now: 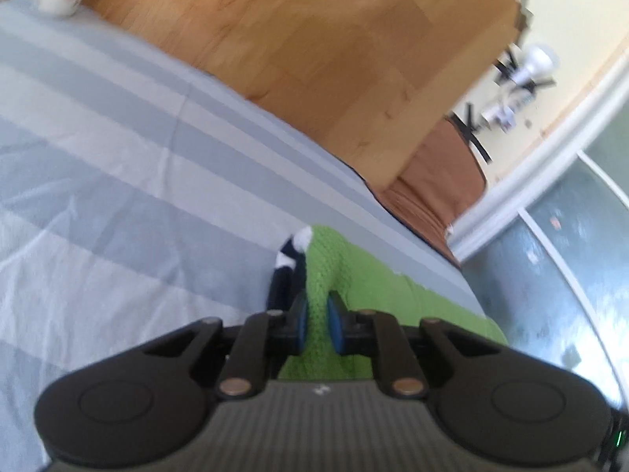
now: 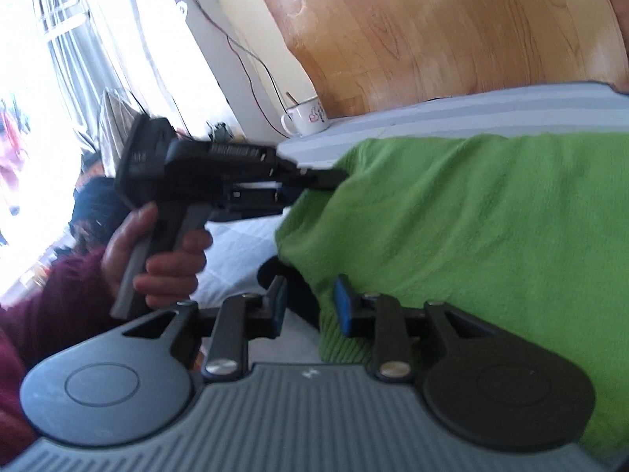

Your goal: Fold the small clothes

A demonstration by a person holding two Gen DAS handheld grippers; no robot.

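green garment [image 1: 326, 271] between left tongs [image 1: 314, 324]

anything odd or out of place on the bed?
A dark, white-patched item lies partly tucked under the green garment, beside the left gripper, so it may get caught in the fold. A mug sits at the bedsheet's edge.

Garment [image 2: 452, 216] on bed [image 1: 118, 157] — mug [image 2: 304, 118] behind

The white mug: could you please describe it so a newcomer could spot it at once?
Find the striped sheet below the wooden headboard. At its far corner by the wall stands the white mug, the only hard thing there, with a pink print and something sticking out.
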